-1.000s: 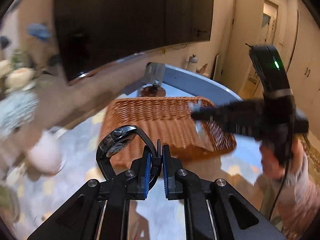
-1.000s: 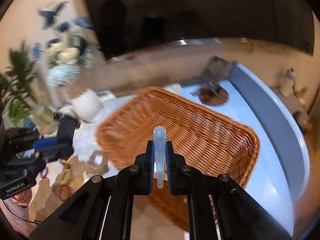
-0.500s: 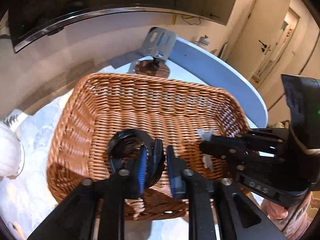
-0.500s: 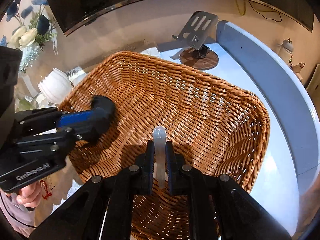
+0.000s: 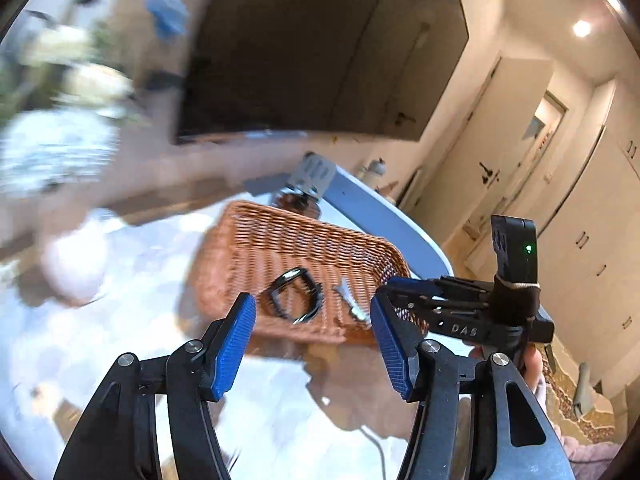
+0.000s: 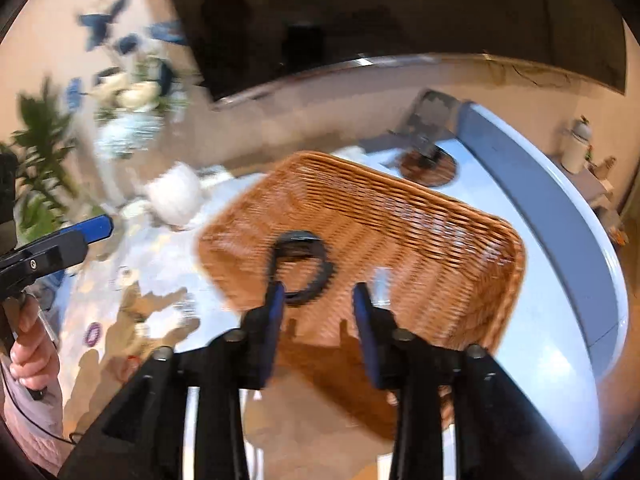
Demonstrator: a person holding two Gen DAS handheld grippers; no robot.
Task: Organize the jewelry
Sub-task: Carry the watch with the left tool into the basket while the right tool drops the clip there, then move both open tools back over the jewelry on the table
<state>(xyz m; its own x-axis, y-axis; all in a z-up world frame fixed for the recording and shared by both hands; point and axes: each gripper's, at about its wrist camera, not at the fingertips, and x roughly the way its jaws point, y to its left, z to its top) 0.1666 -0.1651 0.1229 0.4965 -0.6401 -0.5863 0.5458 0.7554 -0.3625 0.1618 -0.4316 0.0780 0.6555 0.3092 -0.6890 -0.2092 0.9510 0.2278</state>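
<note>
so both drops just happened; a second ago the left gripper [image 5: 312, 344] was pinching the black watch [image 5: 294, 295] and the right gripper [image 6: 318, 312] had the little clear hair clip [image 5: 352, 300] clamped between its fingers; half a second ago both were down over the wicker basket [image 5: 280, 236]; now both sets of fingers are spread wide with nothing in them, and both cameras are higher and further back from the basket, blurry from the move.

the watch is lying inside the basket, near its front wall, band curled into a loop; the clip sits just beside it on the right in the left wrist view, also on the basket floor; in the right wrist view the watch [image 6: 300, 266] is clear enough, but the clip is only a pale smear past the right finger, so i wouldn't swear to its exact spot from there.

what it means: two pieces are sorted, and i'd guess the hands are free to fetch more; there's still stuff out on the tabletop [image 6: 552, 320] left of the basket, like a small purple ring-shaped thing [image 6: 93, 334] and a few bits near it too blurred to name; that's probably what comes next, though it's only my read.
</note>
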